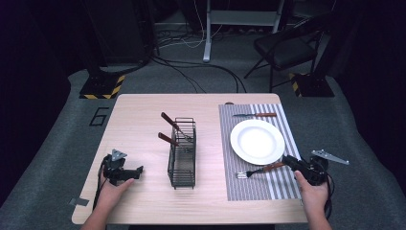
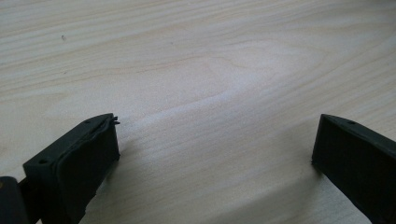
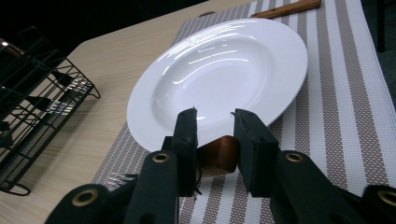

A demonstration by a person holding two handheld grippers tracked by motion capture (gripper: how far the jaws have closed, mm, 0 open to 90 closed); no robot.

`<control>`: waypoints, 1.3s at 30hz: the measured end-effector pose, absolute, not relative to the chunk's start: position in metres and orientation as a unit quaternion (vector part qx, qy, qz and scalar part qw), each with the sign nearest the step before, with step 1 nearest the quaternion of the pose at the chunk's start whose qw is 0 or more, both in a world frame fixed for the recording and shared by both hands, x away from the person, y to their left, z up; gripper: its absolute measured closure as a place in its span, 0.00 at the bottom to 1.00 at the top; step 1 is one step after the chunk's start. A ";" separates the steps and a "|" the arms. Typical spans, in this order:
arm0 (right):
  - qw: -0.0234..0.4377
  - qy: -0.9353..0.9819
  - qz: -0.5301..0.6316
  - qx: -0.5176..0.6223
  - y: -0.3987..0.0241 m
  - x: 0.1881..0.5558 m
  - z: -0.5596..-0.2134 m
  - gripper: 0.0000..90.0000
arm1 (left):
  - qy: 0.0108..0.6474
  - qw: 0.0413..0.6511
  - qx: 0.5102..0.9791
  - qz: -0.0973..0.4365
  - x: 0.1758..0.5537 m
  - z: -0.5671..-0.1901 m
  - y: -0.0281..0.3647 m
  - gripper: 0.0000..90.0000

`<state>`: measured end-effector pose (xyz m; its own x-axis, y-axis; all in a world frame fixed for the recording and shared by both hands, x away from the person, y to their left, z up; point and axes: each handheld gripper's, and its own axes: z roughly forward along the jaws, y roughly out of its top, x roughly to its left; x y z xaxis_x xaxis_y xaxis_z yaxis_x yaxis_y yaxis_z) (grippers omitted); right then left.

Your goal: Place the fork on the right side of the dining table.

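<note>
Fork (image 1: 258, 170) lies at the lower right of the high view, on the striped mat (image 1: 239, 189), just below the plate (image 1: 257, 142). We hold its brown handle in the right gripper (image 1: 286, 161); in the right gripper view the handle end (image 3: 219, 155) sits between the two jaws, which stand close on it, with a small gap on the right side. We judge that the fork is being laid down here, because a table place is being set: the plate is in the middle of the mat and a knife (image 1: 256, 115) lies already above it, in the upper part of the mat.

The left gripper (image 1: 125, 173) rests at the lower left on the bare table (image 1: 139, 120), its jaws spread wide with nothing between them. We think it waits near the rack (image 1: 182, 152) so that it can take the next piece.

We count one plate, one mat, one rack, one fork and one knife on the mat. Two more brown handles (image 1: 168, 129) stand out of the rack at the centre; what kind of cutlery they are we cannot tell.
</note>
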<state>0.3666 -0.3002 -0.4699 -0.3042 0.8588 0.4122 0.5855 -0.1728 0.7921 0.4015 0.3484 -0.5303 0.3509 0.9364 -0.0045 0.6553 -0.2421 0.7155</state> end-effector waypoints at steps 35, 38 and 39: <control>0.103 0.617 0.469 0.623 -0.319 0.376 -0.508 0.73 | 0.526 0.320 0.757 0.219 0.402 -0.530 0.348 0.00; 0.106 0.618 0.465 0.625 -0.319 0.376 -0.509 0.72 | 0.525 0.320 0.757 0.219 0.402 -0.530 0.348 0.00; 0.105 0.619 0.466 0.623 -0.320 0.376 -0.510 0.72 | 0.525 0.320 0.758 0.219 0.402 -0.530 0.348 0.00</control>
